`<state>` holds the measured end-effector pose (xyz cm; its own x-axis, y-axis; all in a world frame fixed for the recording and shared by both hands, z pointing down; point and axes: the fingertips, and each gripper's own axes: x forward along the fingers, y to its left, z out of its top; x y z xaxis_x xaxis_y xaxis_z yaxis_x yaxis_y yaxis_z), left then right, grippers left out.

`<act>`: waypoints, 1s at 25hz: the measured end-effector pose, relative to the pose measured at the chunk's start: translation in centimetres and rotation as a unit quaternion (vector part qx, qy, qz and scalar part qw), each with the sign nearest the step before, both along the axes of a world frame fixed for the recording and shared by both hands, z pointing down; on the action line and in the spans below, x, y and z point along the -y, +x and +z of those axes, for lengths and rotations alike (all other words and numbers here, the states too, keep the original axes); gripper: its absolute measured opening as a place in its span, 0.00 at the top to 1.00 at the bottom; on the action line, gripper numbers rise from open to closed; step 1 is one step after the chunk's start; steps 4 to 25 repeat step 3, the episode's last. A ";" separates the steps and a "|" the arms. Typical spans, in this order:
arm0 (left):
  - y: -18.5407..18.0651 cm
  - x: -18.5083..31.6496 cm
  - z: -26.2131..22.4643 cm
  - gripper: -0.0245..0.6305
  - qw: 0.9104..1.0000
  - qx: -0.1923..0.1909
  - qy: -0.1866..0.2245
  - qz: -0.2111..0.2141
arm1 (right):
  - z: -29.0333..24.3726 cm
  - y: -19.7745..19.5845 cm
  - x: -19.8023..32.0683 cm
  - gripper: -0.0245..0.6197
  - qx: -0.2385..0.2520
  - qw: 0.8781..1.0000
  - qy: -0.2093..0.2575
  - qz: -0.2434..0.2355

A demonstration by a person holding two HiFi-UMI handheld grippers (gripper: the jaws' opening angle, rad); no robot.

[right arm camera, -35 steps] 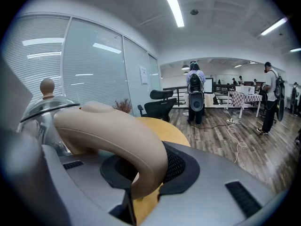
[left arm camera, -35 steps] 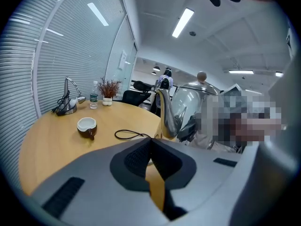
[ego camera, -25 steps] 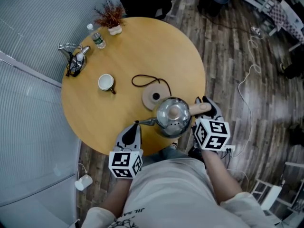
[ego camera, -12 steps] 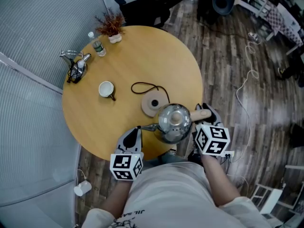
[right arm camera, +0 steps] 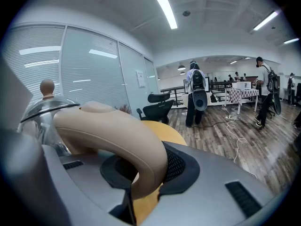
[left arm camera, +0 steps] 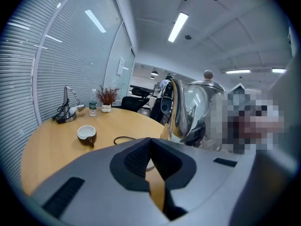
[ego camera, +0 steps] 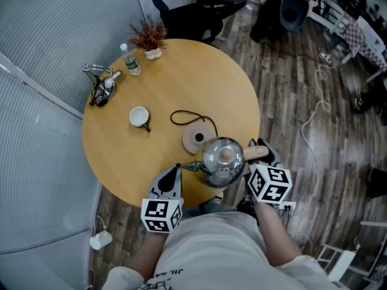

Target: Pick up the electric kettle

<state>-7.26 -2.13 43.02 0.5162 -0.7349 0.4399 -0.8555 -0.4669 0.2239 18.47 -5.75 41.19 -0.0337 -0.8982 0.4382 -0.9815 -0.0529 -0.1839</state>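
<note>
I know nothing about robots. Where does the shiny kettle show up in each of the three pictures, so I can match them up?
Head view: the kettle sits just below the picture's centre, seen from above.
Left gripper view: the kettle stands right of centre, with its spout side towards the camera.
Right gripper view: the kettle is at left and centre, and its beige handle fills the foreground.
Shared landmark: the round wooden table.

Your electric kettle [ego camera: 222,162] is mirror-polished metal with a smooth, matt beige plastic handle [right arm camera: 113,135]; the round table [ego camera: 199,83] looks like smooth satin wood.
</note>
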 end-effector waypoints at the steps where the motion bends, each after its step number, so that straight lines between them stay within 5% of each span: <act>1: 0.0 -0.1 0.0 0.96 1.000 0.000 0.000 -0.001 | 0.0 0.0 -0.1 0.80 0.001 1.000 0.000 0.000; 25: 0.0 -0.3 -0.1 0.96 1.000 0.000 0.001 -0.002 | -0.1 0.1 -0.2 0.80 0.003 1.000 0.001 0.000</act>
